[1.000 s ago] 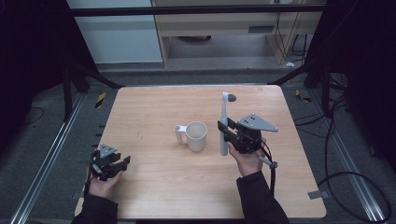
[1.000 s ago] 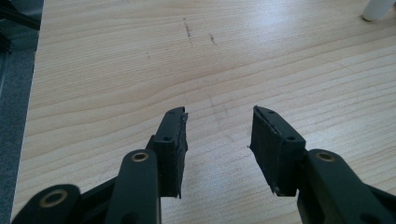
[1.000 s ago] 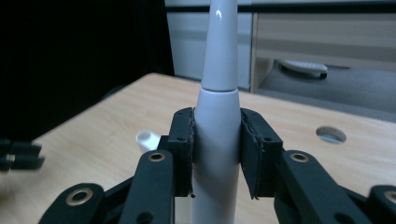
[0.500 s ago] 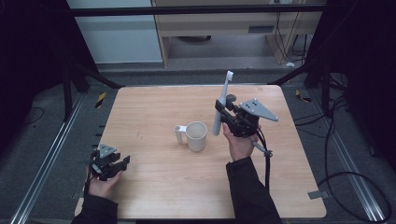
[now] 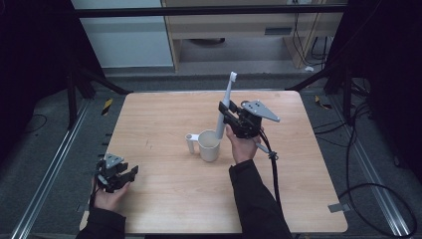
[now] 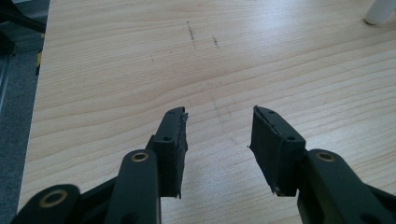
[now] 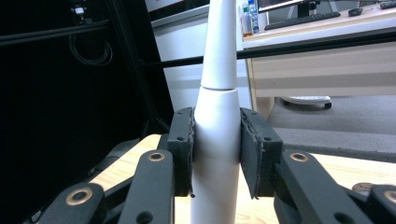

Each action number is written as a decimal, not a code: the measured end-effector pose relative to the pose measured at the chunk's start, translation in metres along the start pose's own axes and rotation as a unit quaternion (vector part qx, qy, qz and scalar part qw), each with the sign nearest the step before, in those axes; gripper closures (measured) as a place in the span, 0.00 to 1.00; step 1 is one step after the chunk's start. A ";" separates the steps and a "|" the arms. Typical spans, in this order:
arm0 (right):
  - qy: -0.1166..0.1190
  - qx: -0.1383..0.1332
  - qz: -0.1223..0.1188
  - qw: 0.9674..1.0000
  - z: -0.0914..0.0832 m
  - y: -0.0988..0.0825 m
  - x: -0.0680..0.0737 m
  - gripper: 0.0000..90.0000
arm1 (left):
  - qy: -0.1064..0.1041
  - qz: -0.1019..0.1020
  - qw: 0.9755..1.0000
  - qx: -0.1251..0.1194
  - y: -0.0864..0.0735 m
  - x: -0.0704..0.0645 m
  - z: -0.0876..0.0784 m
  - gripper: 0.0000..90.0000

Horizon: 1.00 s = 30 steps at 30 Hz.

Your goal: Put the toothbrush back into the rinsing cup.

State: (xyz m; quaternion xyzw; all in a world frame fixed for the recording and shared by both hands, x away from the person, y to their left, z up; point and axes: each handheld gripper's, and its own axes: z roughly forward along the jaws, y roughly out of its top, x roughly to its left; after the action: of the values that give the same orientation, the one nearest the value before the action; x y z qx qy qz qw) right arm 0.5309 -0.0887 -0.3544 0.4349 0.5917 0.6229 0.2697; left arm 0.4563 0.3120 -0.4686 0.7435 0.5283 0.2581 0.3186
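A white electric toothbrush (image 5: 226, 99) stands nearly upright with its brush head up and leaning slightly right. My right gripper (image 5: 224, 112) is shut on its thick handle (image 7: 219, 56), and both pads (image 7: 183, 149) press its sides. The toothbrush's lower end is at the far right rim of a white mug (image 5: 210, 147) in the middle of the table. I cannot tell whether it dips inside. My left gripper (image 5: 130, 173) rests in a hand at the table's front left edge. Its jaws stand open over bare wood (image 6: 218, 135).
The wooden table (image 5: 164, 119) has a dark metal frame around it. A cable (image 5: 271, 164) trails from the right gripper along the forearm. In the left gripper view a bit of the mug (image 6: 380, 11) shows far off. A desk and shelves stand behind the table.
The right gripper has carried the toothbrush left and away from the person, from beside the mug to its rim. The brush now tilts. The left gripper has stayed put.
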 end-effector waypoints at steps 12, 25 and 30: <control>0.003 0.035 0.010 0.999 0.022 -0.021 0.003 0.75 | 0.000 0.001 1.000 -0.001 0.000 0.000 0.000 0.61; -0.005 0.096 0.006 0.995 0.037 -0.048 0.007 0.75 | 0.000 0.003 1.000 -0.002 0.000 -0.001 0.000 0.61; -0.009 0.123 0.005 0.992 0.040 -0.060 0.006 0.75 | 0.000 0.003 1.000 -0.002 0.000 -0.001 0.000 0.61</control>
State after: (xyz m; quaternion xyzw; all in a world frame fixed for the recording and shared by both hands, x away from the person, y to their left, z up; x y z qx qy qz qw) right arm 0.5519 -0.0541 -0.4142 0.4737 0.6593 0.5423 0.2165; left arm 0.4562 0.3106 -0.4685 0.7445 0.5254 0.2602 0.3194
